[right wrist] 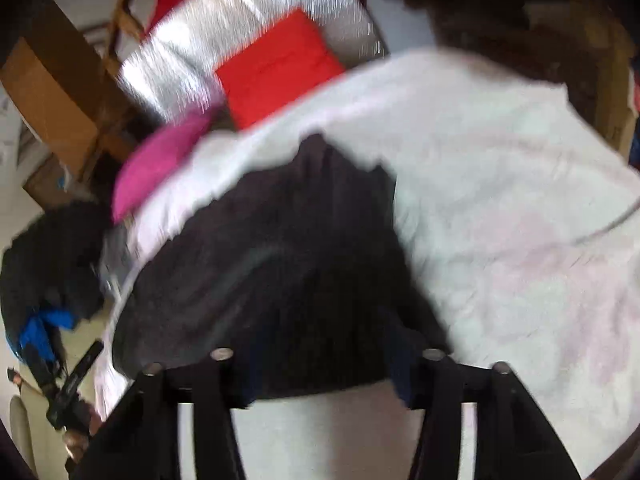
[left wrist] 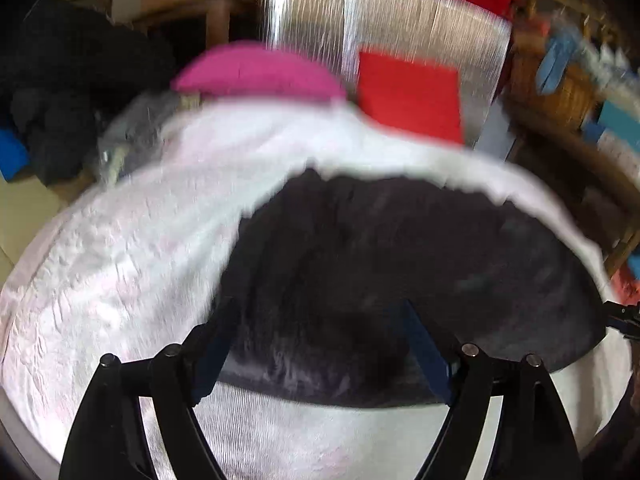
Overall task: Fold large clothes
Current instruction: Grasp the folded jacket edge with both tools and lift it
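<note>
left tool (left wrist: pixel 316 344): jaws spread wide, dark garment (left wrist: pixel 400 260) lies between and under them; pads don't look pressed on it, so prob not gripping. Points steeply down at the cloth.
right tool (right wrist: pixel 320 364): jaws part-closed with the garment's near edge bunched between them; blur and dark-on-dark mean I can't tell if the pads pinch the cloth.
garment: dark, fuzzy, large; spread on the white cover (left wrist: pixel 120 264), near edge right at both tools, far edge ragged and short of the cover's far side. In the right view its far corner peaks up into a point.
step (judged): mid-fold. Garment looks roughly flattened/doubled, hands at its near hem, one per side. Frames are smeared, so the hands are prob in motion.
next move calls for: firm pinch on the near hem at both corners, lift evenly, carry over toward the garment's far edge, lay down w/o dragging the cover along. Left must close first.
hand pose: both tools angled down and fwd over the near hem, side by side; left tool's tip shows at the left edge of the right view, well left of the garment.
beyond garment: pink cushion (left wrist: pixel 256 72) past its far-left, red cushion (left wrist: pixel 408 96) past its far edge, silver sheet (left wrist: pixel 312 12) behind both.
left of garment: dark clothes pile (left wrist: pixel 60 92) off the cover.
</note>
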`<state>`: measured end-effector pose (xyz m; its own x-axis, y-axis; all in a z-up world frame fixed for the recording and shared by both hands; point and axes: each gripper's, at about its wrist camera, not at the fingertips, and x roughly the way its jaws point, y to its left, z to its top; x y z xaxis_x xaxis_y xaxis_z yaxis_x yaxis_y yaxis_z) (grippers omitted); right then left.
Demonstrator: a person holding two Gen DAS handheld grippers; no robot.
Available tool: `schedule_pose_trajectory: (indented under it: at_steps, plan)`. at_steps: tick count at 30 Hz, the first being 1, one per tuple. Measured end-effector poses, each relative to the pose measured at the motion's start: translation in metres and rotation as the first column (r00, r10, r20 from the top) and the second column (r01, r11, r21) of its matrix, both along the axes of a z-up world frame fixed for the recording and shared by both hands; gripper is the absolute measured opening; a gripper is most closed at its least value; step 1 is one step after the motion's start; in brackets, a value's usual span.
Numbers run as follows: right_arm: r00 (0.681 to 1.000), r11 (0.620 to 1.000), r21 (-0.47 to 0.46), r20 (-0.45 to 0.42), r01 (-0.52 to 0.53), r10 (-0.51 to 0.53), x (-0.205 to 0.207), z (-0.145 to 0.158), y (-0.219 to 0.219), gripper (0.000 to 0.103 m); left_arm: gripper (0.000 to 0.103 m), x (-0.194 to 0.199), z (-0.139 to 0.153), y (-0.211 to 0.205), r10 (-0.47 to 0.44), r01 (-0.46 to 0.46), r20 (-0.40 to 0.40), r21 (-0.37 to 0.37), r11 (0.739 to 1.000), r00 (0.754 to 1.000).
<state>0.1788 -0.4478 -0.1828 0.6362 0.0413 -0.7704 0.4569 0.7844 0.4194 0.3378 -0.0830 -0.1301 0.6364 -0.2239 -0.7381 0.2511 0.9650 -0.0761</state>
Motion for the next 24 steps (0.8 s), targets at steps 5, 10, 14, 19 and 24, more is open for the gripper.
schedule_pose_trajectory:
  at_steps: [5, 10, 14, 19, 24]
  plan:
    - [0.997, 0.998, 0.051, -0.066, 0.033, -0.030, 0.009, -0.016, -0.006, 0.048, 0.084, 0.015, -0.021, -0.006, 0.009, -0.003, -0.084, 0.078, 0.997, 0.996]
    - [0.999, 0.987, 0.158, 0.031, 0.030, -0.036, -0.013, -0.001, -0.009, 0.053, 0.084, -0.006, -0.006, 0.010, 0.011, -0.017, -0.099, -0.068, 0.998, 0.995]
    - [0.998, 0.949, 0.314, 0.059, -0.031, 0.014, -0.025, -0.014, 0.003, 0.059, 0.084, -0.028, -0.006, 0.032, 0.029, -0.065, -0.150, -0.243, 0.968, 0.988]
    - [0.998, 0.901, 0.434, 0.067, -0.018, -0.013, -0.027, -0.034, 0.016, 0.059, 0.084, -0.024, -0.019, 0.053, 0.114, -0.199, -0.243, -0.360, 0.912, 0.963]
    - [0.992, 0.839, 0.541, 0.063, 0.056, -0.107, -0.012, -0.057, 0.010, 0.063, 0.084, -0.005, -0.045, 0.058, 0.187, -0.327, -0.365, -0.375, 0.867, 0.912]
